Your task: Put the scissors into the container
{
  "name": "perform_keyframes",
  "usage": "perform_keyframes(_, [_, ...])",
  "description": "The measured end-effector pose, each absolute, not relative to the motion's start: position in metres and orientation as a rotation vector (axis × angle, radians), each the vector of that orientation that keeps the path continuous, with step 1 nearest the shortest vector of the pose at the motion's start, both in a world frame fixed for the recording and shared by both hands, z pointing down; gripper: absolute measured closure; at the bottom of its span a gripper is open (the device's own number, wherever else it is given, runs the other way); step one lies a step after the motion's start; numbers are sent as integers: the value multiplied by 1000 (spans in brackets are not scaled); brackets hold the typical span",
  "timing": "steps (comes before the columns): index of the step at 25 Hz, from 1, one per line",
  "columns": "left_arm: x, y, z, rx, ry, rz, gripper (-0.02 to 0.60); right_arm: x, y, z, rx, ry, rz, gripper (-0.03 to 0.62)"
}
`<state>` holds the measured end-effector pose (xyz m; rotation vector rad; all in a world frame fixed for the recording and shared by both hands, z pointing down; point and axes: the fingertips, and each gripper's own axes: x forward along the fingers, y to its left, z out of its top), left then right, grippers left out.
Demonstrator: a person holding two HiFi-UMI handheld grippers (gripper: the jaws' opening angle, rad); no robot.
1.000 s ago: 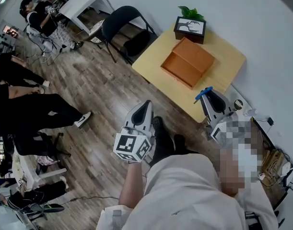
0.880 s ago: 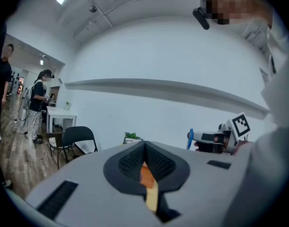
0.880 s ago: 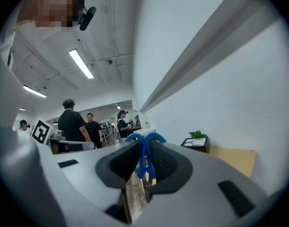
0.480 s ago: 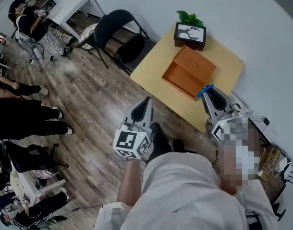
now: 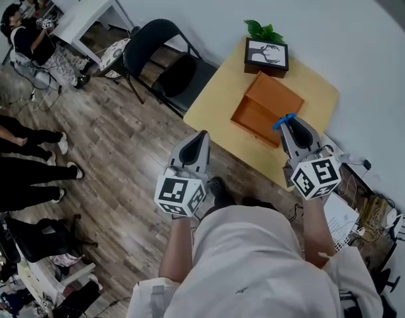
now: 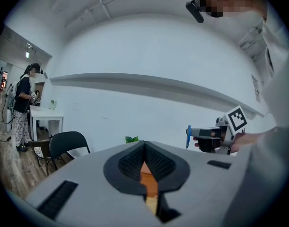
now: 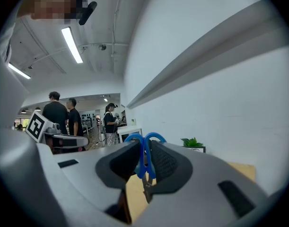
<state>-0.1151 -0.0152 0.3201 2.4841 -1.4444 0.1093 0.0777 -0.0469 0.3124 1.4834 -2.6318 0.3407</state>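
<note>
Your right tongs moved forward, now above container at its 4 o'clock edge. Clamped on scissors by blue handles, likely ready for drop. Left tongs closed, empty, parked at container's 8 o'clock, off worktop.

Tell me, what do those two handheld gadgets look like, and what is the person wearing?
The left gripper and right gripper are alike: pale grey plastic wedges that taper to a point, with black ribbed pads lining the jaws. Each carries a white cube printed with black square markers at its rear end. The person wears a pale short-sleeved top.
</note>
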Motion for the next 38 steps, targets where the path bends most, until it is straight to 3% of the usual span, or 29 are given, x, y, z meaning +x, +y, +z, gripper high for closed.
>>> perform_keyframes(13, [-146, -55, 347, 2513, -1295, 128, 575, 50, -78, 337, 1564, -2497, 359, 519])
perform_keyframes(38, [-98, -103, 400, 2405, -1208, 238, 575, 67, -136, 482, 1302, -2311, 579, 517])
